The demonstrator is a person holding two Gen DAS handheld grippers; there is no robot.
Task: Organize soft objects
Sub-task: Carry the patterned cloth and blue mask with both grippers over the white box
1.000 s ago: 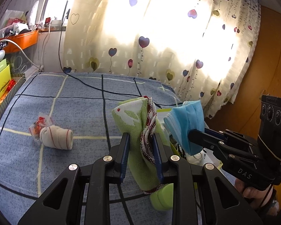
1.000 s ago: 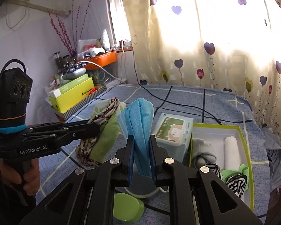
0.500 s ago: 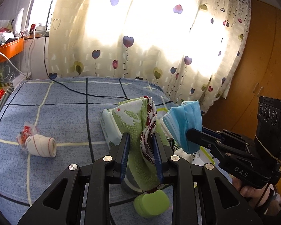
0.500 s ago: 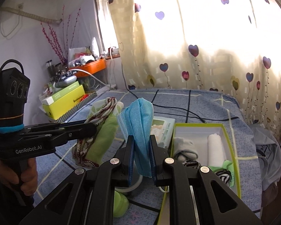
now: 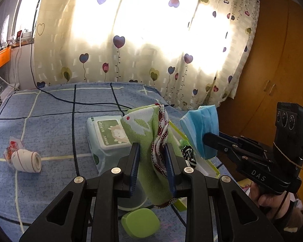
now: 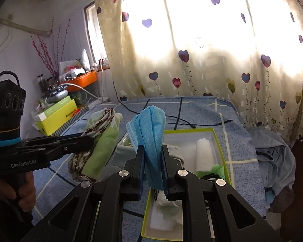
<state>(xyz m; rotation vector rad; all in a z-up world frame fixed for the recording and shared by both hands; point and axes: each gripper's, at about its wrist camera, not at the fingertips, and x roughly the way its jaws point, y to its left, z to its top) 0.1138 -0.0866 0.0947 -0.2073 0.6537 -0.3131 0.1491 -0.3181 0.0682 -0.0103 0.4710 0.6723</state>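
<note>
The green-rimmed box (image 6: 220,147) filled the lower centre of the right view. Above it, the right gripper (image 6: 153,169) pinched a blue mask (image 6: 151,133); at left, the left gripper (image 5: 152,167) clamped a green cloth (image 5: 149,141). Carrying seemed underway; lowering into the box likely came next.

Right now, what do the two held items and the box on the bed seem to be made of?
The green cloth in the left gripper looks like woven cotton terry: visible weave, a knitted red-and-white border.

The blue face mask in the right gripper looks like non-woven fabric: matte, pleated, finely dimpled.

The green-rimmed box is probably cardboard: thin, stiff, straight walls with a white inside.
</note>
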